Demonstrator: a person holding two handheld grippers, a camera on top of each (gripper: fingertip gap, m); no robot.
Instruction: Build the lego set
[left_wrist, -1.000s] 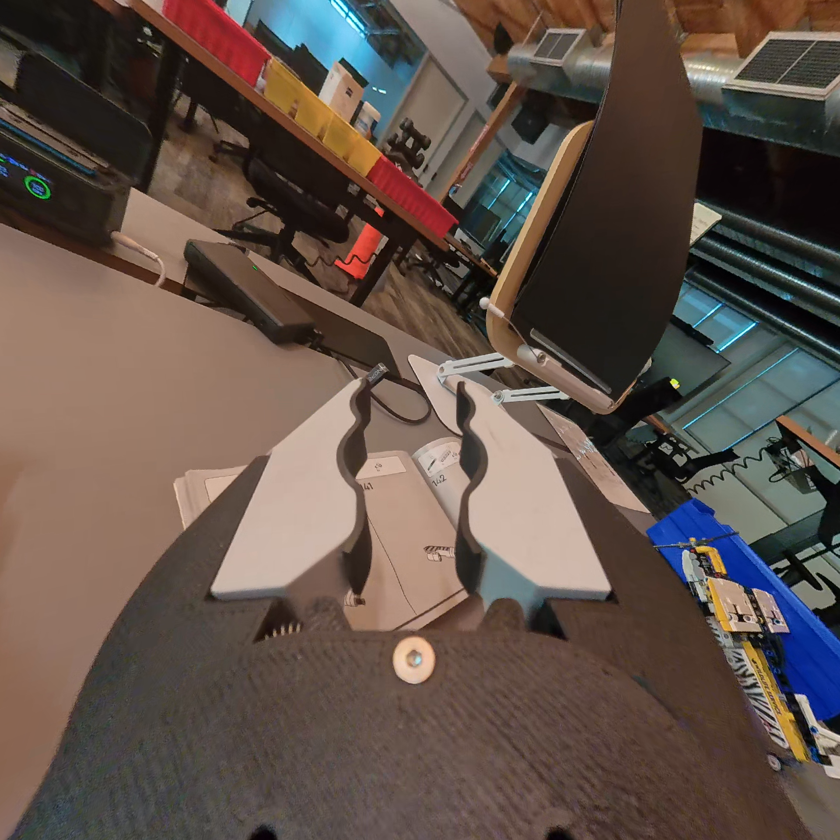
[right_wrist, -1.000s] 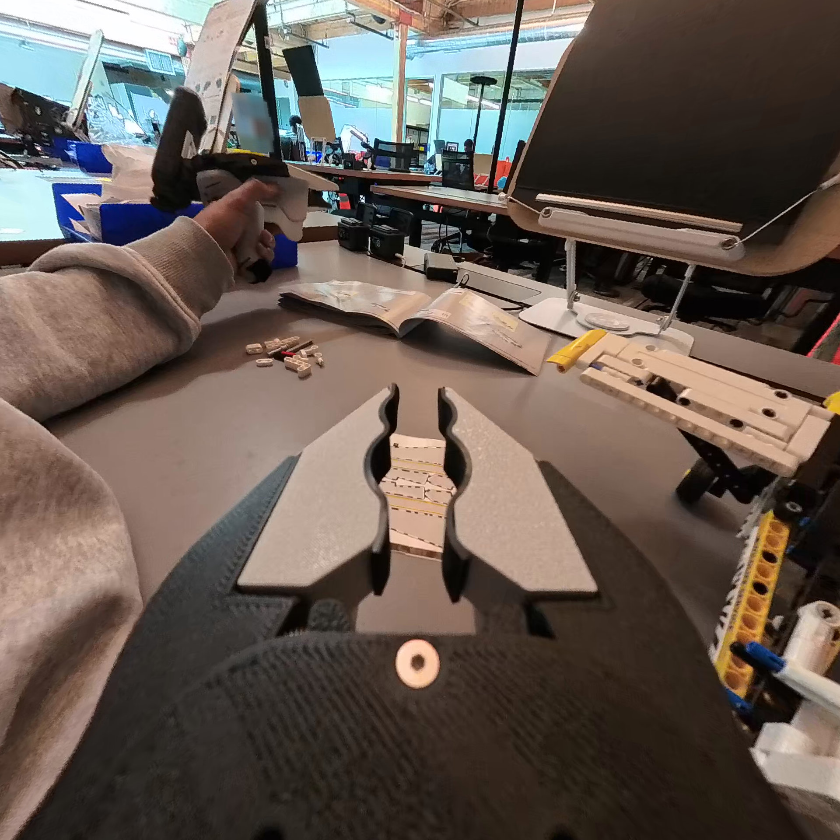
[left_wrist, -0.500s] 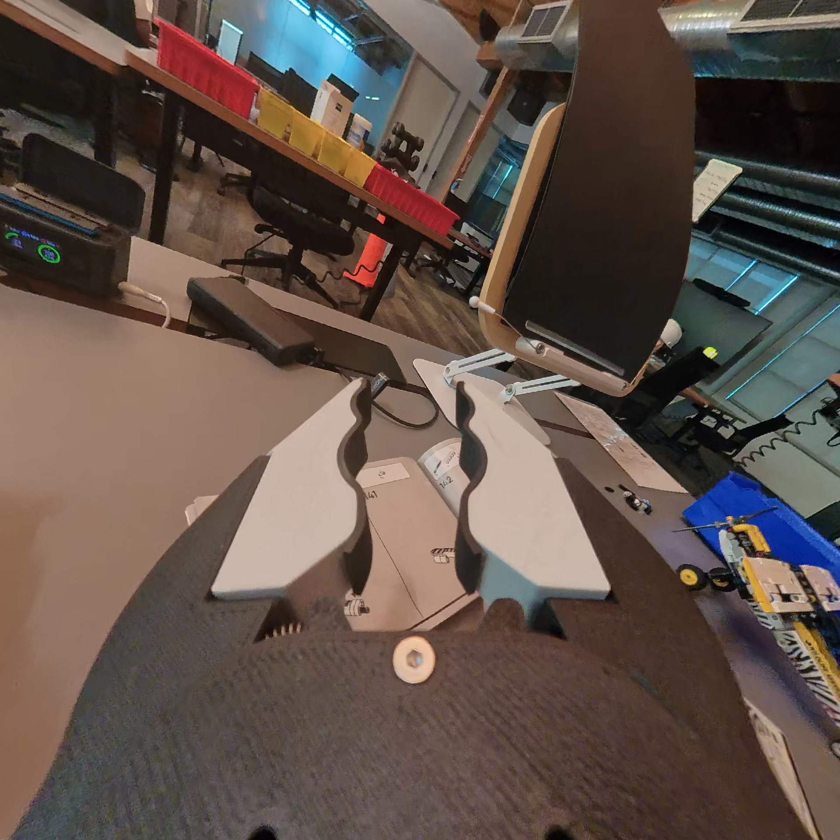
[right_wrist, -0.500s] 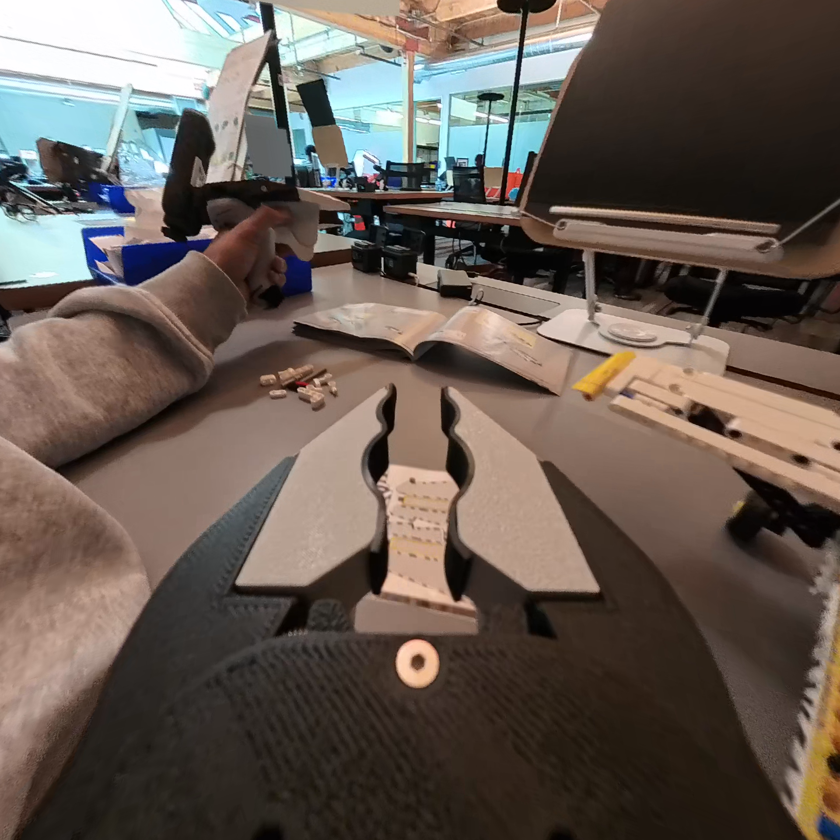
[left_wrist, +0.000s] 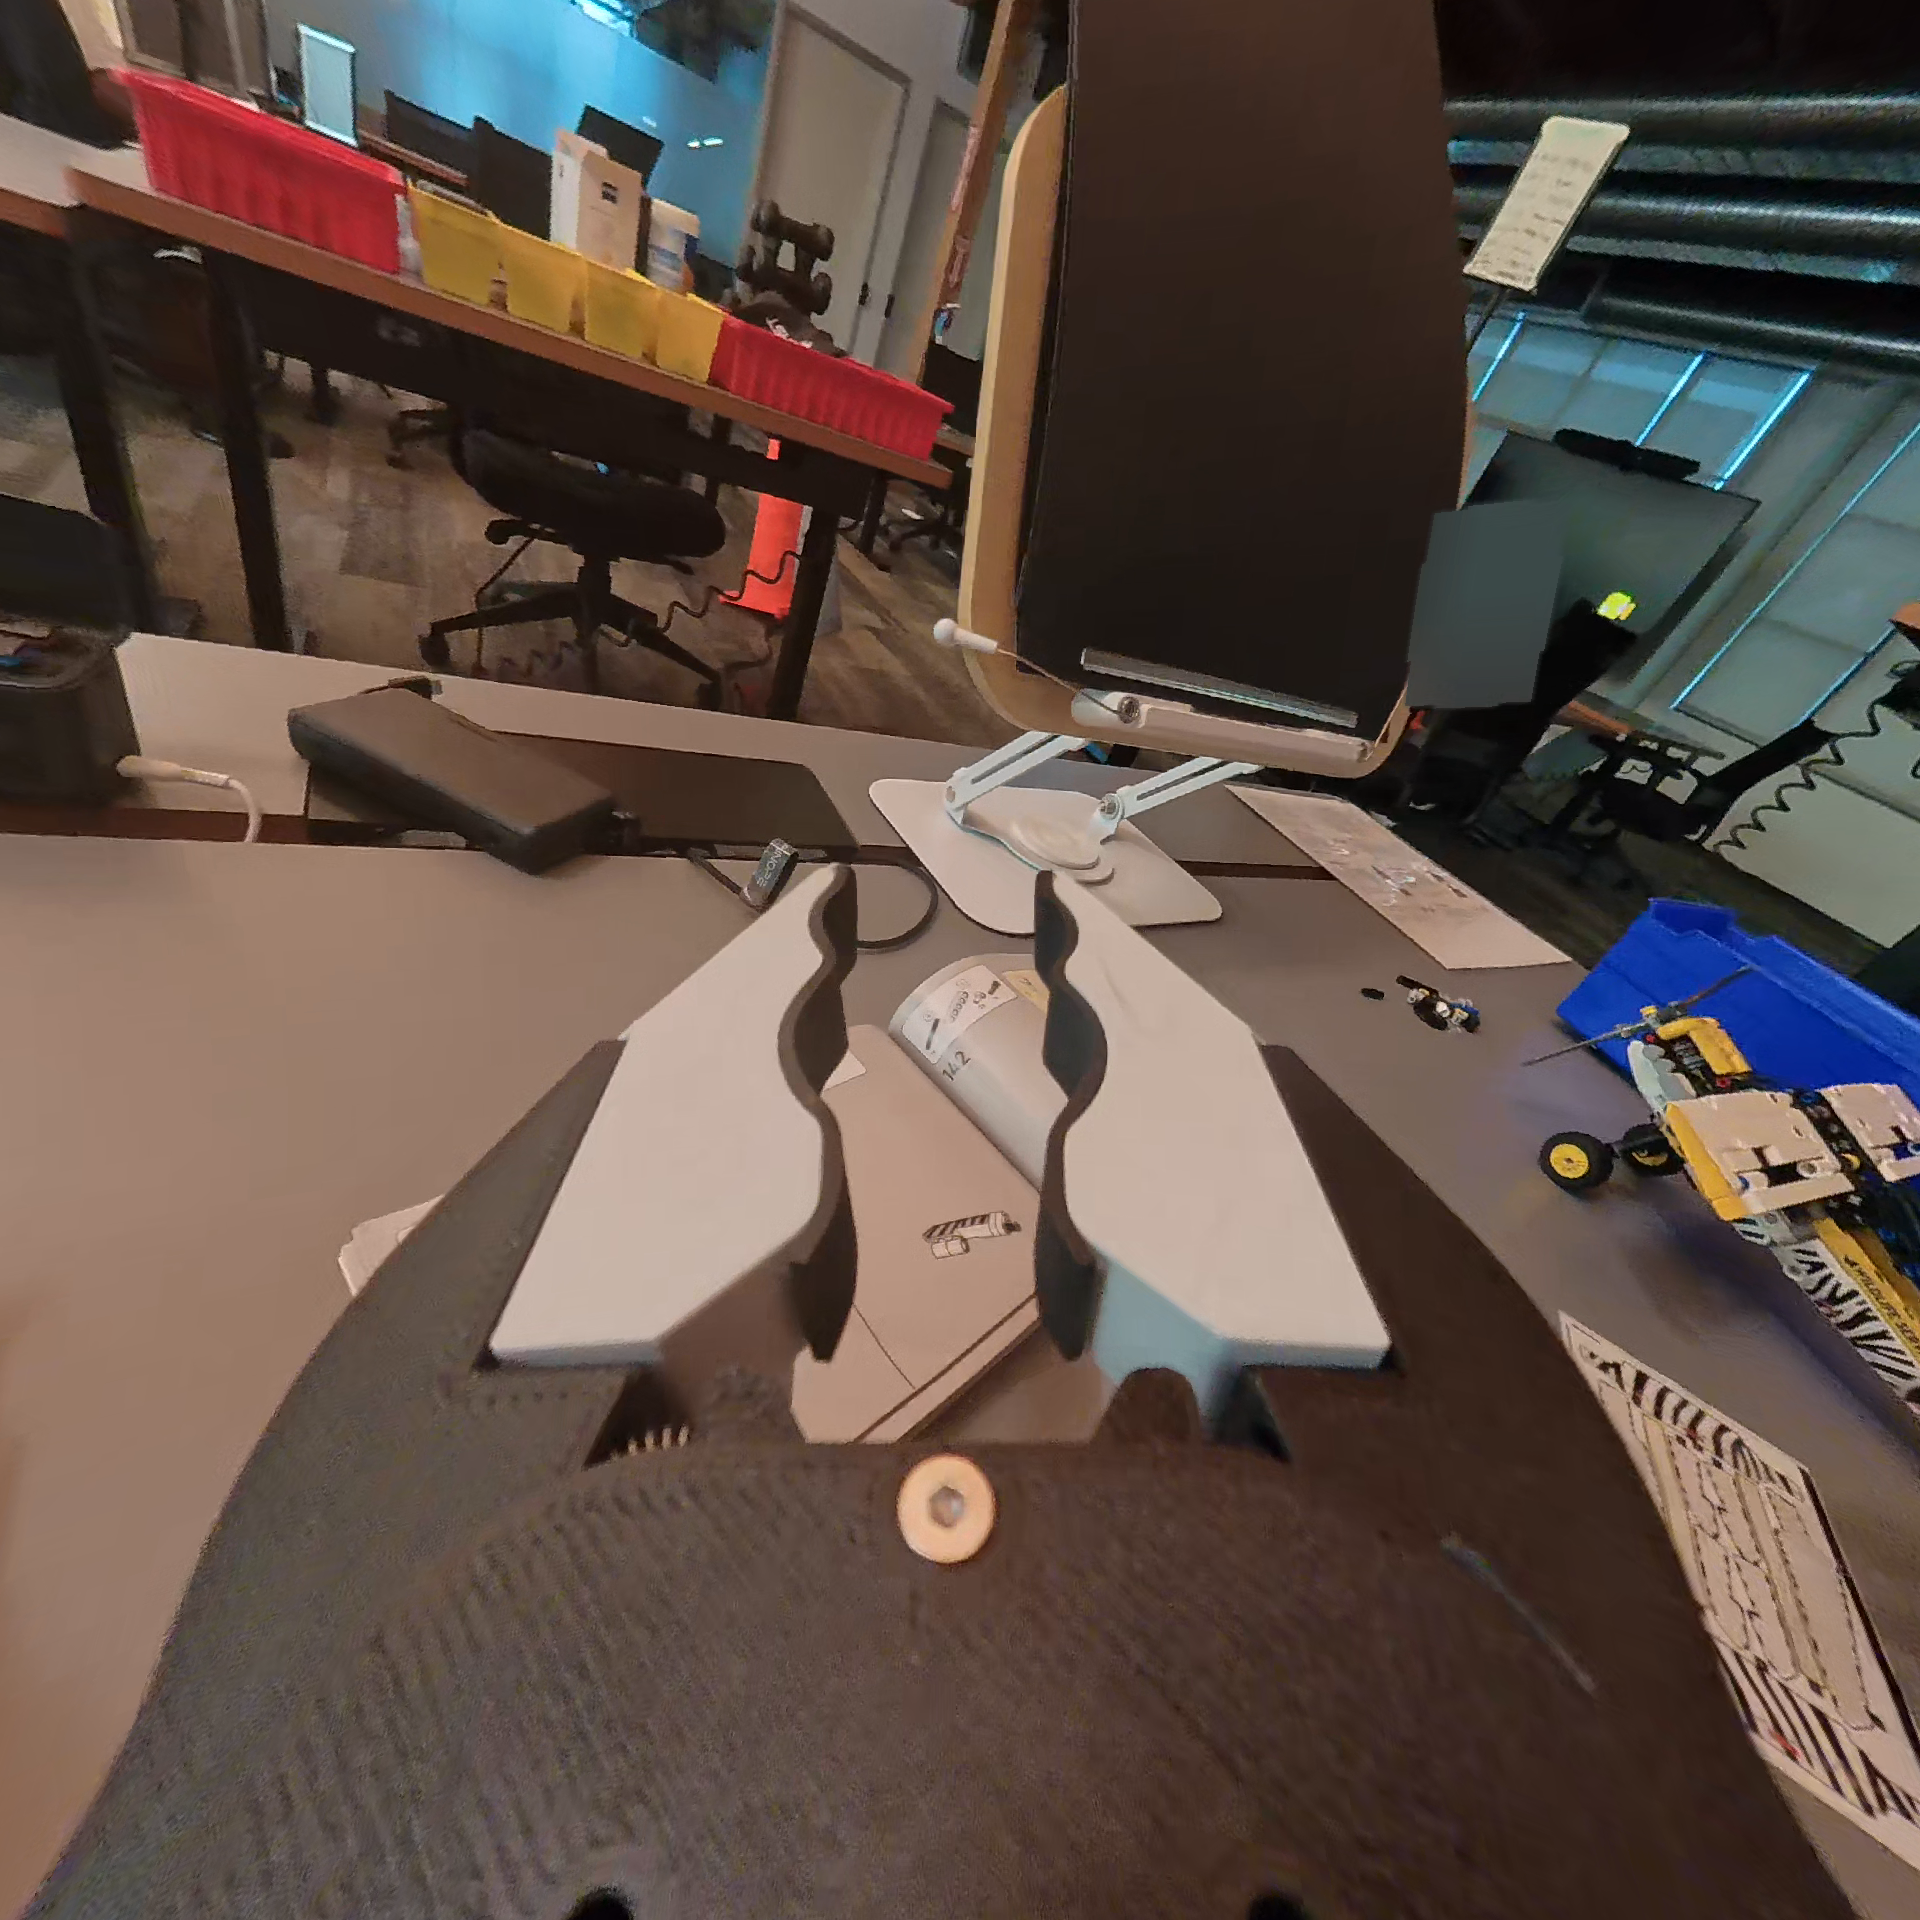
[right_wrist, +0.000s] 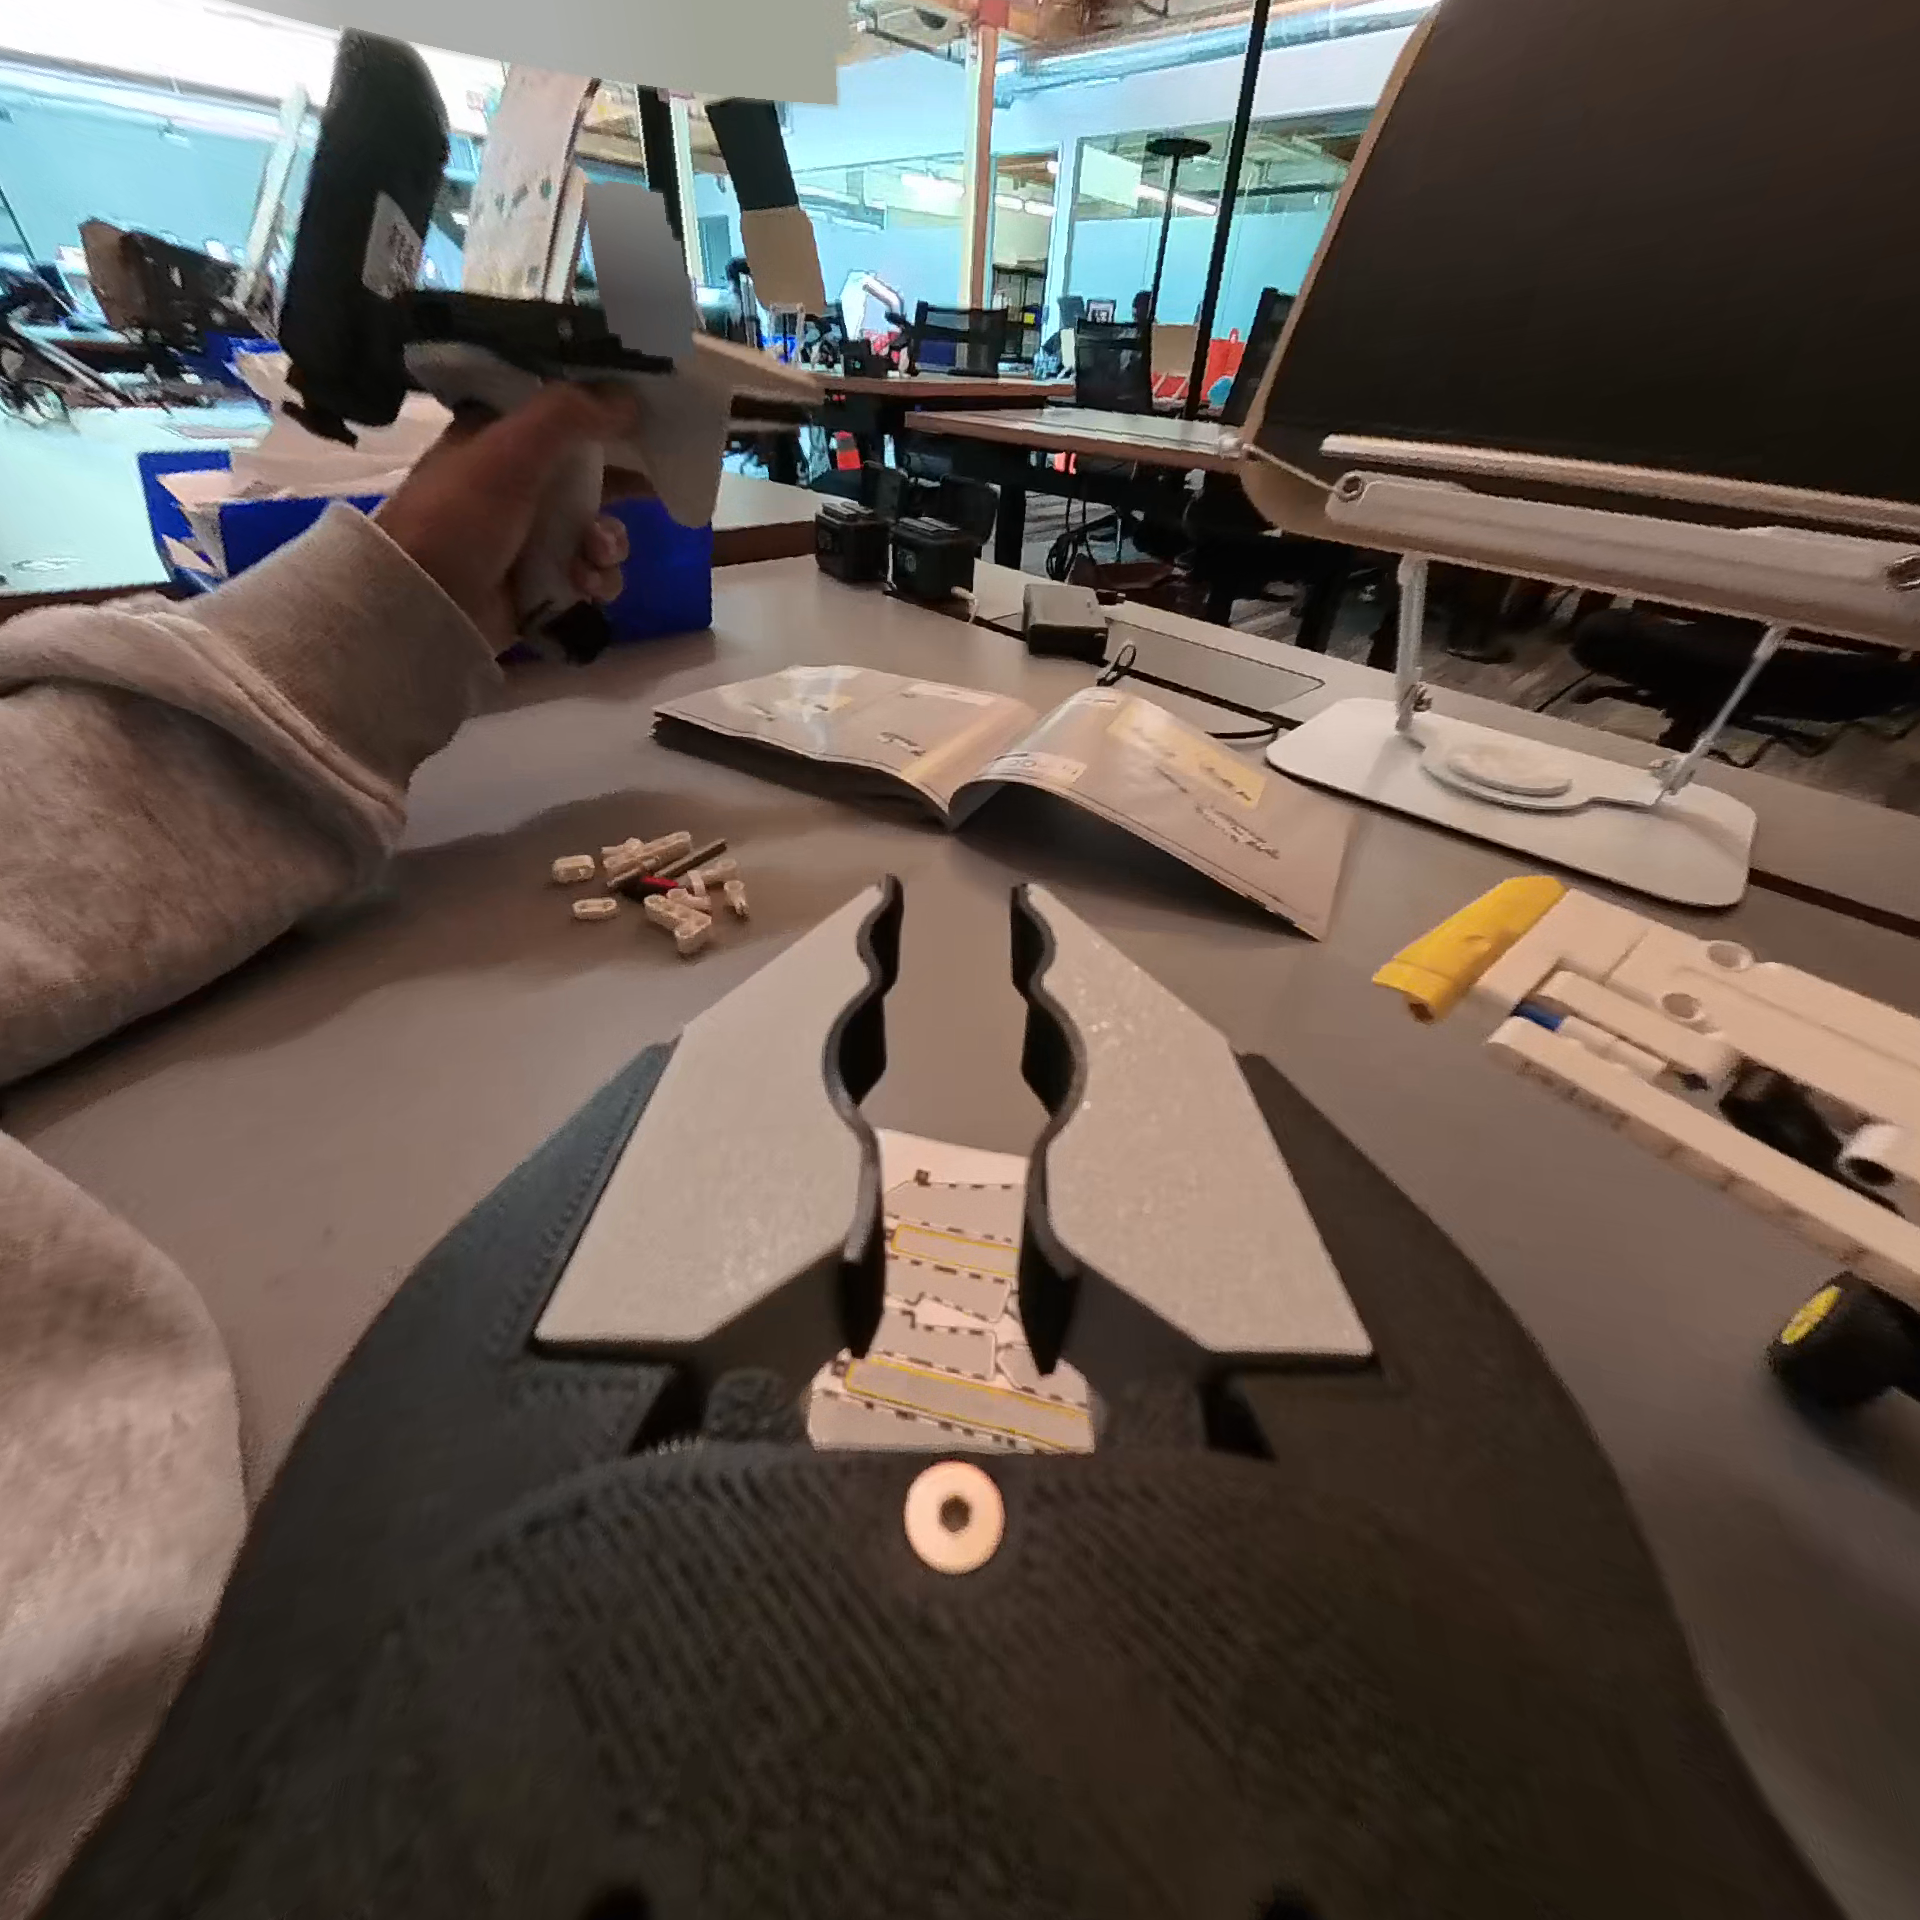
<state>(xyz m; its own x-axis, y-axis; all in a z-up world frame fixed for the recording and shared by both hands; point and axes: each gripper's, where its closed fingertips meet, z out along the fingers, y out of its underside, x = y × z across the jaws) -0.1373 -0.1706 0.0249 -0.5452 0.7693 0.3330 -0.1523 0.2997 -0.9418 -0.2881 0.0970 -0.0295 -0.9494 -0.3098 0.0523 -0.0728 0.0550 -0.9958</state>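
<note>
Left hand-held gripper (left_wrist: 940, 914): held spread and empty above the open booklet (left_wrist: 935, 1195).
Right hand-held gripper (right_wrist: 954, 904): held spread and empty over a sticker sheet (right_wrist: 951, 1288).
Lego model (right_wrist: 1704, 1081): seen at 3 o'clock on the table (right_wrist: 416, 1060).
Loose pieces (right_wrist: 655, 888): scattered at 11 o'clock.

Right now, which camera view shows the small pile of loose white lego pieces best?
The right wrist view. The loose white lego pieces lie in plain sight on the grey table, ahead and to the left of the right gripper, in front of the open instruction booklet. The left wrist view does not show them at all.
</note>
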